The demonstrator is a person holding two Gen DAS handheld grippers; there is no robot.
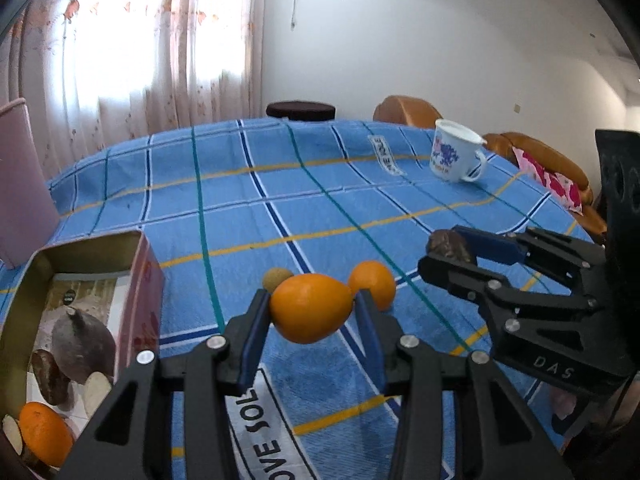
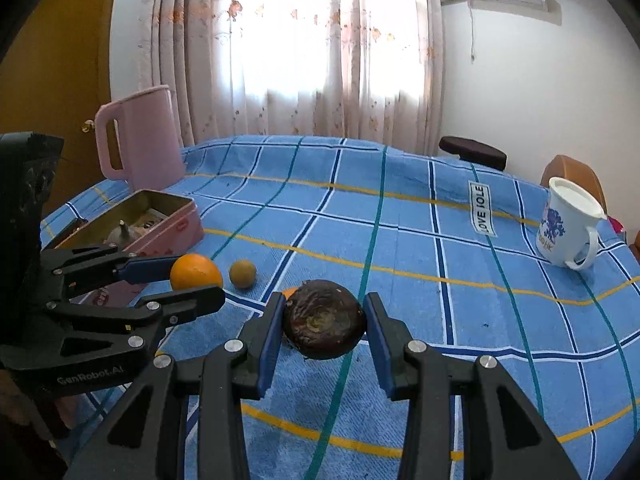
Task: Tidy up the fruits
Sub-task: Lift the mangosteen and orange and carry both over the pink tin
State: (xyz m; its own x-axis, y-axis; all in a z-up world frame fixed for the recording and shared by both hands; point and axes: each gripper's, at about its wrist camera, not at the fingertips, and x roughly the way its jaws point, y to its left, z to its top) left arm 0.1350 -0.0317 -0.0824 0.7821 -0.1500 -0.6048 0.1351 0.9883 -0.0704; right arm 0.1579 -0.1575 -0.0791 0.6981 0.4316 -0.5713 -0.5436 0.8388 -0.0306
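My left gripper [image 1: 311, 307] is shut on an orange [image 1: 310, 307] and holds it above the blue checked cloth; it also shows in the right wrist view [image 2: 192, 282]. My right gripper [image 2: 323, 322] is shut on a dark brown round fruit [image 2: 324, 325], also seen in the left wrist view [image 1: 448, 246]. A second orange [image 1: 374, 282] and a small tan fruit [image 1: 276, 277] lie on the cloth behind the held orange. A pink tin box [image 1: 146, 280] at the left holds an orange [image 1: 44, 434] and dark fruits [image 1: 82, 344].
A white mug with a blue print [image 1: 454, 156] stands at the far right of the table. A pink jug [image 2: 140, 142] stands behind the tin box. Chairs and a dark stool [image 1: 300, 110] stand beyond the table's far edge.
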